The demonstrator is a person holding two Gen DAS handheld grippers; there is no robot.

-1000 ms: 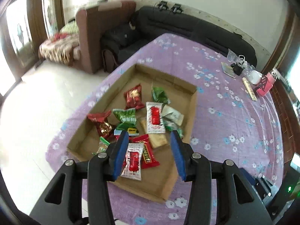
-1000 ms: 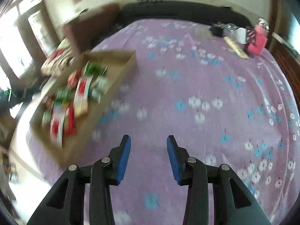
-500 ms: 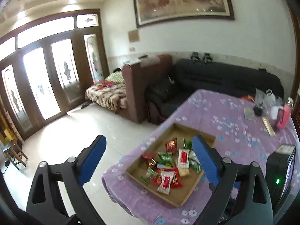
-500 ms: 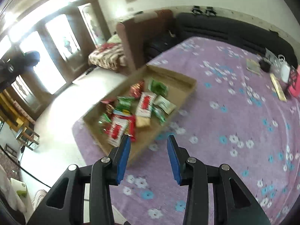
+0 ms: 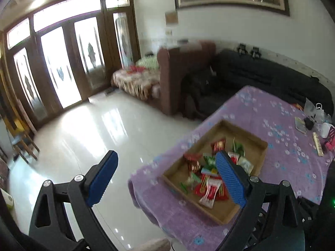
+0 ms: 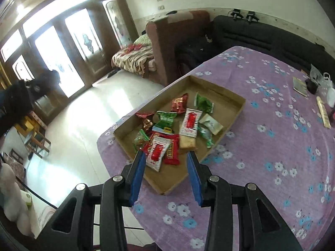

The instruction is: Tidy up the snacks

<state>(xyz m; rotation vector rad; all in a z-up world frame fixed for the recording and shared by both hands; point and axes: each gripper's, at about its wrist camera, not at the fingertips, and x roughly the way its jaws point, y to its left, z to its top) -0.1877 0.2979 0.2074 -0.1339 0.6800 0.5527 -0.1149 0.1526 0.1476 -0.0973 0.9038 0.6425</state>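
Observation:
A shallow cardboard tray (image 6: 226,90) sits near the corner of a table with a purple flowered cloth (image 6: 272,150). It holds several snack packets, among them a red-and-white one (image 6: 189,124), a green one (image 6: 165,118) and a dark red one (image 6: 172,148). The tray also shows in the left wrist view (image 5: 245,133). My right gripper (image 6: 166,173) is open and empty, above the tray's near corner. My left gripper (image 5: 165,177) is wide open and empty, held high and back from the table, partly over the floor.
Small items, a booklet (image 6: 299,85), a wrapped bar (image 6: 323,113) and a white cup (image 5: 326,129), lie at the table's far right. A black sofa (image 6: 261,33) and a brown armchair (image 6: 173,39) stand behind it. Shiny tiled floor (image 5: 83,138) lies left.
My left gripper has pulled up and back from the tray and opened much wider. My right gripper has swung left from the bare cloth to the tray's near corner.

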